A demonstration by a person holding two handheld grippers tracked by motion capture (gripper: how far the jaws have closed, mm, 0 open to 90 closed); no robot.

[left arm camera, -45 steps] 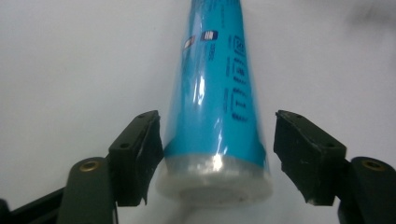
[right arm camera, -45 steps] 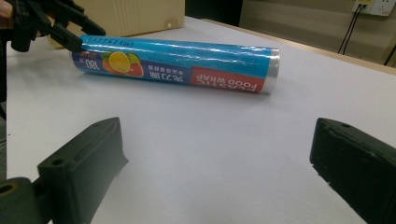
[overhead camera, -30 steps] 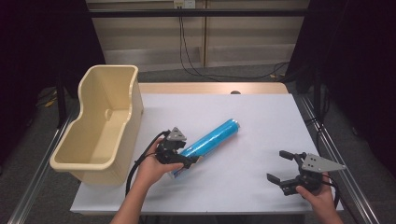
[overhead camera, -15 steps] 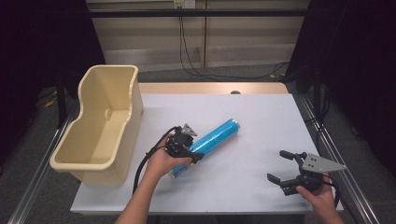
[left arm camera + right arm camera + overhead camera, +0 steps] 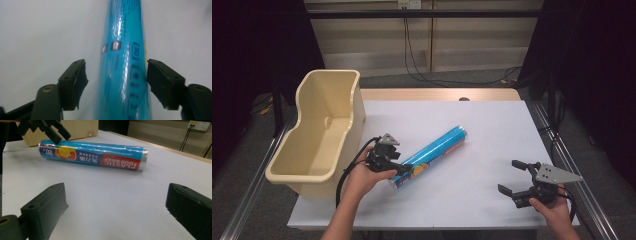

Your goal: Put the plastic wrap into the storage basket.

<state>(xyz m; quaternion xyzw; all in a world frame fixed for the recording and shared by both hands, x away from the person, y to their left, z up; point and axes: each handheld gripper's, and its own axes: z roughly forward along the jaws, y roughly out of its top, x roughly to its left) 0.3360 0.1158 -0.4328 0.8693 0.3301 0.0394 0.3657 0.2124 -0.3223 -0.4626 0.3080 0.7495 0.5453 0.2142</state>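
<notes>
Desk (image 5: 492,200): flat white top, wood strip along the far edge.
Bin (image 5: 319,135): cream plastic tub on the desk's left edge; its near wall hides part of the floor.
Roll (image 5: 429,156): glossy blue cylinder of plastic wrap, lying slantwise mid-desk; its near end is cut off in the left gripper view.
Left tool (image 5: 398,169): jaws have just been closing around the roll's near end; one pad touches, the other shows a gap.
Right tool (image 5: 513,177): spread wide, empty, at the desk's near right.

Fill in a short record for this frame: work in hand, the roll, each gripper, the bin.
work: grasping the plastic wrap roll
roll: blue, lying slantwise on the white table
left gripper: jaws have just been closing around the roll's near end; a gap shows at one pad, so not clamped yet
right gripper: open, holds nothing, at the table's front right, apart from the roll
bin: beige, looks empty, at the table's left edge
</notes>
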